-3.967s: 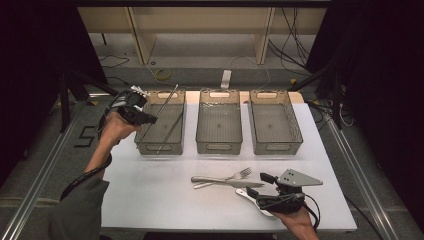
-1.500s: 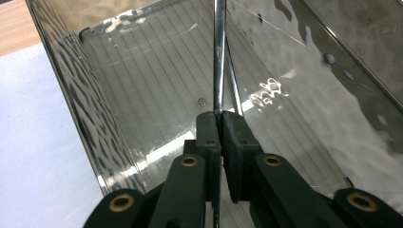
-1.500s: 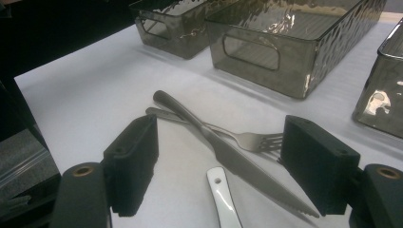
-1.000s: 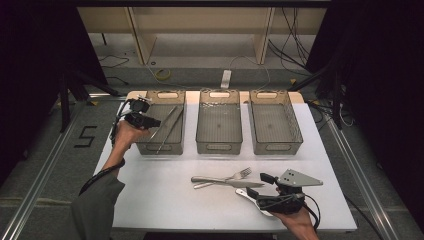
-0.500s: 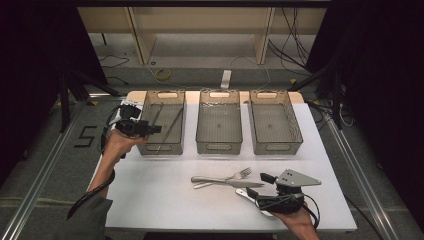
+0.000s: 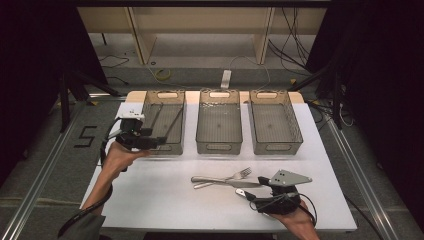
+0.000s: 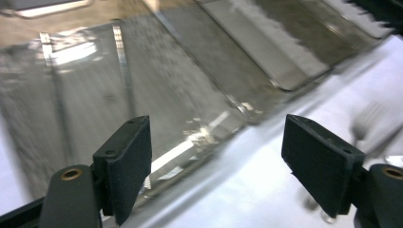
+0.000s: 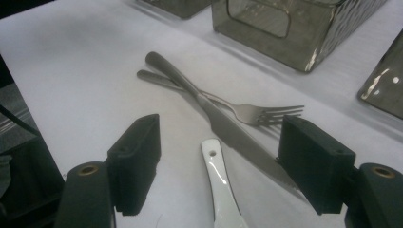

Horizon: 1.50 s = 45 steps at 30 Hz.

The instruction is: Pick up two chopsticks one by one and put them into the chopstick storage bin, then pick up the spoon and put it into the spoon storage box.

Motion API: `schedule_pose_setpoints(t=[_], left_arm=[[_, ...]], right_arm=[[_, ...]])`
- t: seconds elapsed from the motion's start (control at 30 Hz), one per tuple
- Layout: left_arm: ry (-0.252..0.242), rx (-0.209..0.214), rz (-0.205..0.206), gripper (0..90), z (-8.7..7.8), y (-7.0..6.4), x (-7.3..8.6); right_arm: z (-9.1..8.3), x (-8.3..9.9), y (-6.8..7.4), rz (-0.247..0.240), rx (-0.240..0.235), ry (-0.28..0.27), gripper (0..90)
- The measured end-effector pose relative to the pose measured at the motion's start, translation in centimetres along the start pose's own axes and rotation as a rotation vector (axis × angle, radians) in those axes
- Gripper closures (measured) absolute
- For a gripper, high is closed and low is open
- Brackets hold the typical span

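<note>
My left gripper (image 6: 159,141) hangs open at the front left corner of the left grey bin (image 6: 167,148), with nothing between its fingers. Two long thin utensils (image 6: 172,122) lie inside that bin. In the left gripper view the gripper (image 7: 216,156) looks across the bin's front wall (image 7: 142,85). My right gripper (image 6: 256,194) rests open near the table's front right. A white spoon (image 8: 218,185) lies with its handle between the right gripper's (image 8: 218,166) jaws, untouched. A knife (image 8: 228,128) and a fork (image 8: 252,112) lie crossed just beyond it.
A middle bin (image 6: 219,147) and a right bin (image 6: 276,148) stand beside the left one along the back of the white table (image 6: 150,200). The knife (image 6: 220,180) and fork (image 6: 237,175) lie in front of the middle bin. Dark floor and rails surround the table.
The left gripper let go of a long thin utensil over the left bin, then drew back and down to the bin's front left corner. The right gripper stayed still.
</note>
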<state>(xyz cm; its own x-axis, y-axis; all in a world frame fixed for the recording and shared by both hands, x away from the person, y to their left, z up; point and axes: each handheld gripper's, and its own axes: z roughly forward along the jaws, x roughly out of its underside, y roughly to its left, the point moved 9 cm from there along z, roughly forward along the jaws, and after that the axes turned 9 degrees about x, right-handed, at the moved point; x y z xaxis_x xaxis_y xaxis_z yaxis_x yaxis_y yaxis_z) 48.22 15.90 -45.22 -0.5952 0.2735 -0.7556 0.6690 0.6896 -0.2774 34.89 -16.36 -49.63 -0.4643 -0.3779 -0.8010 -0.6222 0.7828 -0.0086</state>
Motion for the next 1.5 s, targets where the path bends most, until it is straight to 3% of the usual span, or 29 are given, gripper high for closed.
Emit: schedule_pose_setpoints(t=[0.5, 0.7, 0.93, 1.2, 1.5], left_arm=[[-0.069, 0.078, 0.002, 19.6, 0.1, -3.8, 2.2], [-0.066, 0.062, 0.024, 18.3, 0.3, -4.5, 2.9], [-0.083, 0.063, 0.015, 17.7, -0.1, -5.1, 3.7], [-0.098, 0.055, 0.027, 17.2, -0.4, -5.8, 4.4], [-0.079, 0.052, 0.040, 16.2, -0.2, -6.2, 4.9]], right_arm=[[1.2, 1.3, 0.1, -0.060, -0.003, 0.136, 33.8], [1.6, 1.8, 0.0, -0.097, 0.014, 0.192, 33.8], [1.9, 2.2, 0.1, -0.115, 0.024, 0.228, 34.9], [2.2, 2.5, 0.3, -0.119, 0.018, 0.262, 35.6], [2.4, 2.7, -0.3, -0.120, 0.020, 0.303, 37.7]])
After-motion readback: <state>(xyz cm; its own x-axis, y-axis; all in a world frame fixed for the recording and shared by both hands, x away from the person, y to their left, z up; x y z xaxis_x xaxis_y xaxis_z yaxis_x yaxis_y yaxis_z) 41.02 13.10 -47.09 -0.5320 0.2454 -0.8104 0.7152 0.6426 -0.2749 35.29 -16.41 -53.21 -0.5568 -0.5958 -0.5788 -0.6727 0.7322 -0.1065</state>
